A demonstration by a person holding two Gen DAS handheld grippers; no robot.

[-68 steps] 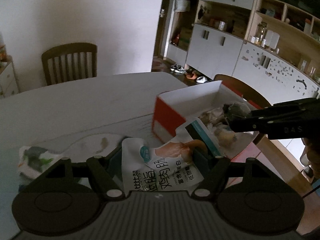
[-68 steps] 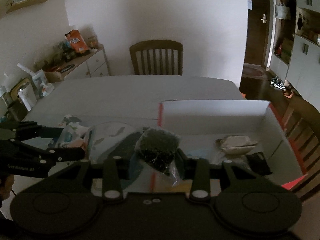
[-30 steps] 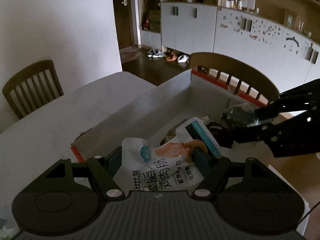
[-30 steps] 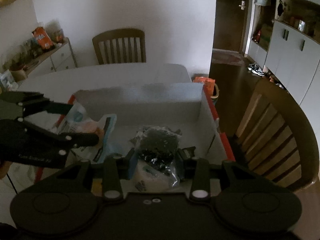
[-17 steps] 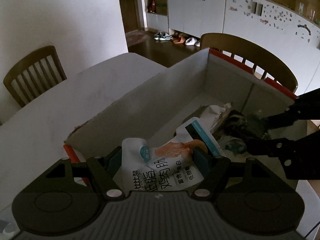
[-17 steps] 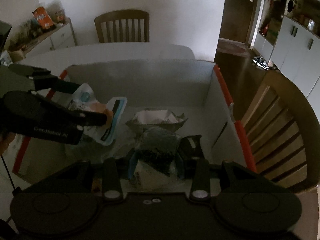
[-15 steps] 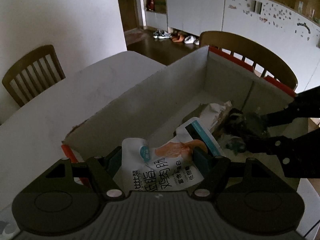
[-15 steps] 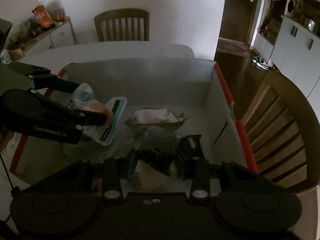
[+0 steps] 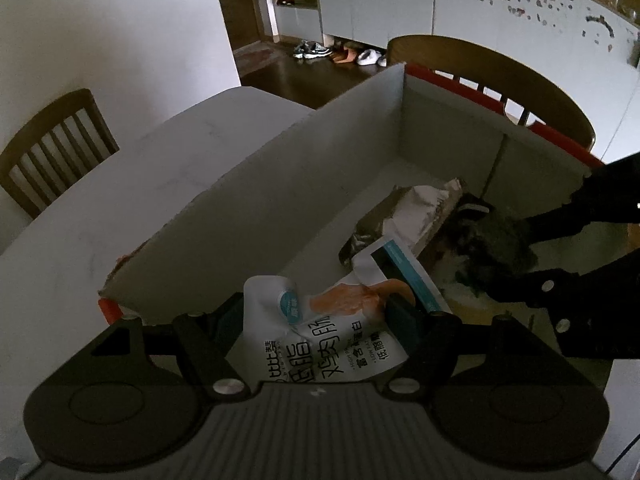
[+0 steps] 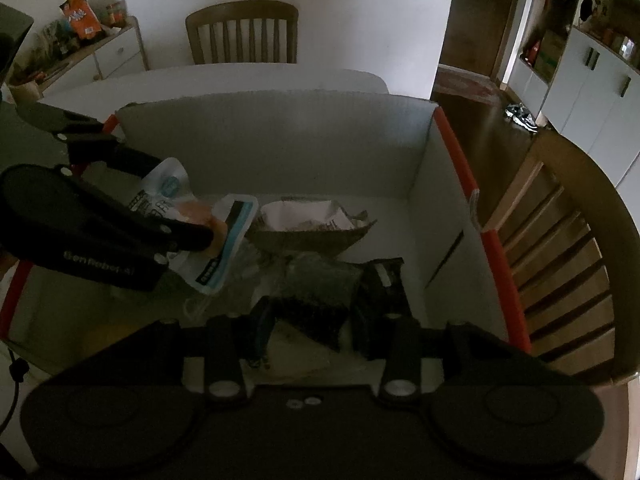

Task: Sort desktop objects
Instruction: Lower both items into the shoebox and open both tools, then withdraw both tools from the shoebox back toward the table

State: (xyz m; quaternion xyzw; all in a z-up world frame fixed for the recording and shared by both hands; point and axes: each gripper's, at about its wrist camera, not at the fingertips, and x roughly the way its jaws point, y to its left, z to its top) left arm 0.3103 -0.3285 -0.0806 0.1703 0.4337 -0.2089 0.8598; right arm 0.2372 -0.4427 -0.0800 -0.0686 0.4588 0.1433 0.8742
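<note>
The tabletop (image 9: 80, 216) is taken up by a big white box (image 10: 280, 136) with red edges. A crumpled wrapper (image 10: 308, 224) is lying inside it. The white pouch (image 9: 332, 332) is clamped in the left claw (image 9: 320, 320) over the box, and a dark bag (image 10: 316, 304) is pinched in the right claw (image 10: 312, 320) down low inside.

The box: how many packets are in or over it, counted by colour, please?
White packets: 2, the chicken pouch in the left gripper and the crumpled packet on the floor of the box.
Dark packets: 2, the dark bag at the right gripper and the black packet.
Total: 4
</note>
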